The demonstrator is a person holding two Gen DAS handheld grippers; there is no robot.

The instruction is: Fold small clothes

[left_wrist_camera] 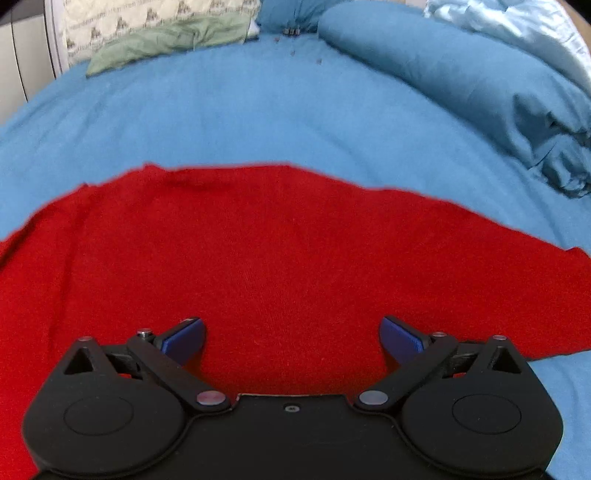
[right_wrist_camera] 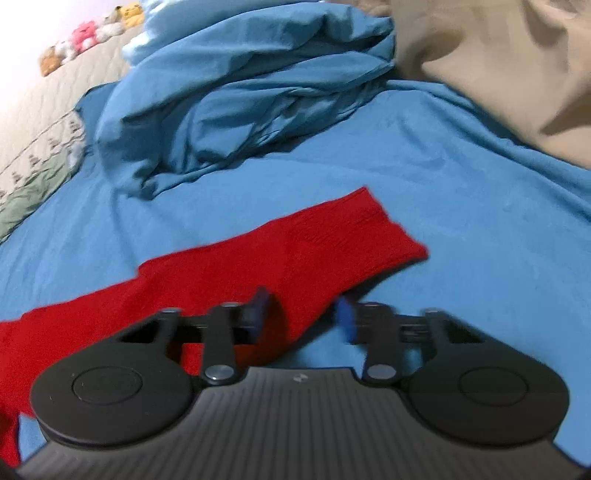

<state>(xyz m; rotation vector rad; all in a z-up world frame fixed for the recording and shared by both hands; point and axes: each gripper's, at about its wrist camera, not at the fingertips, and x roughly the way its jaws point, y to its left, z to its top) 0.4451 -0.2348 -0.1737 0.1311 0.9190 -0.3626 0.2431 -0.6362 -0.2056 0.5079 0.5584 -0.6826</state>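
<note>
A red knit garment (left_wrist_camera: 280,258) lies spread flat on a blue bed sheet (left_wrist_camera: 258,110). My left gripper (left_wrist_camera: 291,336) is open over the garment's body, its blue pads (left_wrist_camera: 184,338) wide apart and empty. In the right wrist view a red sleeve (right_wrist_camera: 295,251) stretches away to the upper right, its ribbed cuff (right_wrist_camera: 376,225) at the far end. My right gripper (right_wrist_camera: 303,314) is open over the sleeve's near edge, with red cloth between the two blurred pads (right_wrist_camera: 345,319). Whether they touch the cloth is unclear.
A bunched blue duvet (right_wrist_camera: 240,92) lies behind the sleeve and at the right of the left wrist view (left_wrist_camera: 461,81). A green cloth (left_wrist_camera: 166,40) and a patterned pillow (left_wrist_camera: 147,14) lie at the far left. A tan blanket (right_wrist_camera: 498,66) lies at the far right.
</note>
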